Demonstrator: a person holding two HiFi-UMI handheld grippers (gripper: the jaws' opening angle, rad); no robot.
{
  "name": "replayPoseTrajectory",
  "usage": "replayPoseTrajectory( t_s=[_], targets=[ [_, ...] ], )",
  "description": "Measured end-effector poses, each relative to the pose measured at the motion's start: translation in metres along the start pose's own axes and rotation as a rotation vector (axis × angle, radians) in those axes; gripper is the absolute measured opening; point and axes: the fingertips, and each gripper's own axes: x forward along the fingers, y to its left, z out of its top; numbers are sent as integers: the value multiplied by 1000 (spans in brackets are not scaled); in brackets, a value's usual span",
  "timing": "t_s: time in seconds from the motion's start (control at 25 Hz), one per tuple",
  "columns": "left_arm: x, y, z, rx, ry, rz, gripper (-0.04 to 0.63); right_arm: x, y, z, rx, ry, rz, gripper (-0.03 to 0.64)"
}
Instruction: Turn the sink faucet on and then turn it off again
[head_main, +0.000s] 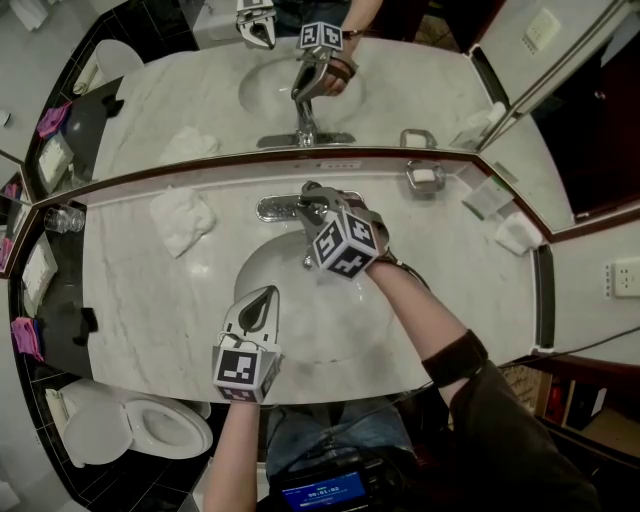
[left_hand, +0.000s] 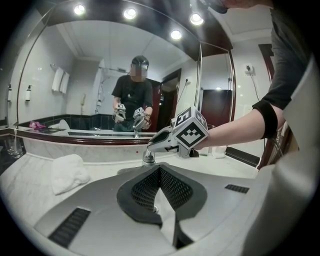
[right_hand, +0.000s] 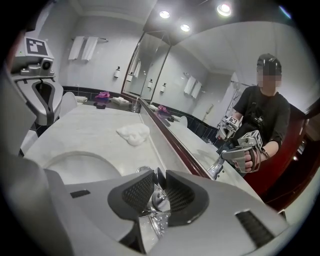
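My right claw (head_main: 312, 200) clamped on chrome sink faucet (head_main: 278, 208), frame centre. My left claw (head_main: 262, 302) closed, empty, lower centre above oval white basin (head_main: 335, 325).

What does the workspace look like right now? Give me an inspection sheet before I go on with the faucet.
Surface: marble counter with a sunken basin.
Job's things: chrome faucet behind the basin; whether water runs cannot be told.
Clutter: crumpled white towel left of the faucet; soap dish to its right; glass at the far left.
Grippers: right gripper closed on the faucet lever; left gripper shut, empty, over the basin's near side.
Cables: nothing seen.
Surroundings: mirror behind the counter; toilet at the lower left.
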Motion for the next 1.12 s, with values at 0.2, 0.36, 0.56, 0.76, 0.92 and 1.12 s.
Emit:
replayPoseTrajectory(
  t_s=[0.2,0.36,0.56,0.76,0.92,1.12],
  targets=[
    [-1,-1,-1,0,4,2,2,1,0,-2,-47,18,-27,92],
    [-4,-5,0,3,8,0,2,-2,1,-5,-81,42,-85,104],
    [-12,-9,11,23,9,-4,2,-29,9,3,-147,76,-112,120],
    [-28,-10,26,23,1,-3,2,-75,11,14,-127,41,-195,118],
    [-44,-10,35,23,-4,3,2,-117,22,18,-74,30,-220,103],
    [-55,-17,45,32,-25,-15,2,-165,33,10,26,4,-258,23]
  ],
)
